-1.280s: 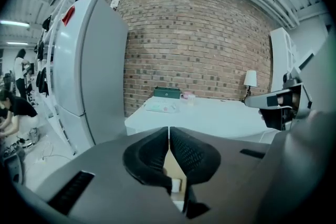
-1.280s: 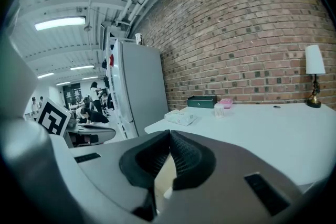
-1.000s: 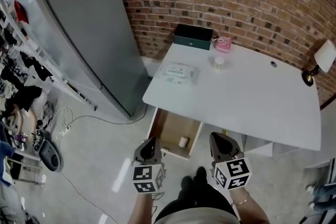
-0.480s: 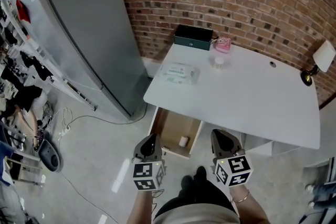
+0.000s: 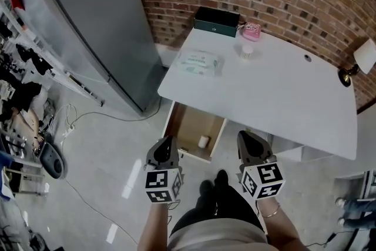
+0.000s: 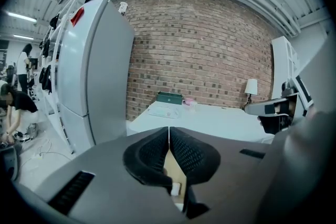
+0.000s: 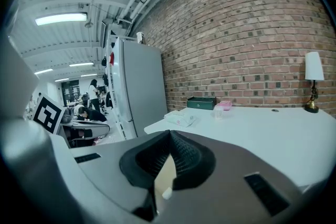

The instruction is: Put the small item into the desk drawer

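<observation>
The wooden desk drawer [image 5: 187,126] stands pulled open under the front left of the white desk [image 5: 282,103]. A small white item [image 5: 203,141] lies inside it near the front right corner. My left gripper [image 5: 168,141] hovers just in front of the drawer's front edge, shut with nothing between the jaws. My right gripper [image 5: 247,137] is to the right of the drawer at the desk's front edge, also shut and holding nothing. In the left gripper view the small white item [image 6: 176,189] shows below the closed jaws. It also appears in the right gripper view as the same small white item [image 7: 167,194].
On the desk's far left stand a dark green box [image 5: 216,22], a pink object [image 5: 251,31], a small white cup [image 5: 246,51] and a wipes packet [image 5: 200,63]. A lamp [image 5: 359,60] is at the far right. A grey refrigerator [image 5: 82,26] rises left of the desk. Cables lie on the floor.
Both grippers hold nearly the same place in front of the drawer and stay shut. The head view has shifted slightly; the item still lies in the drawer.
</observation>
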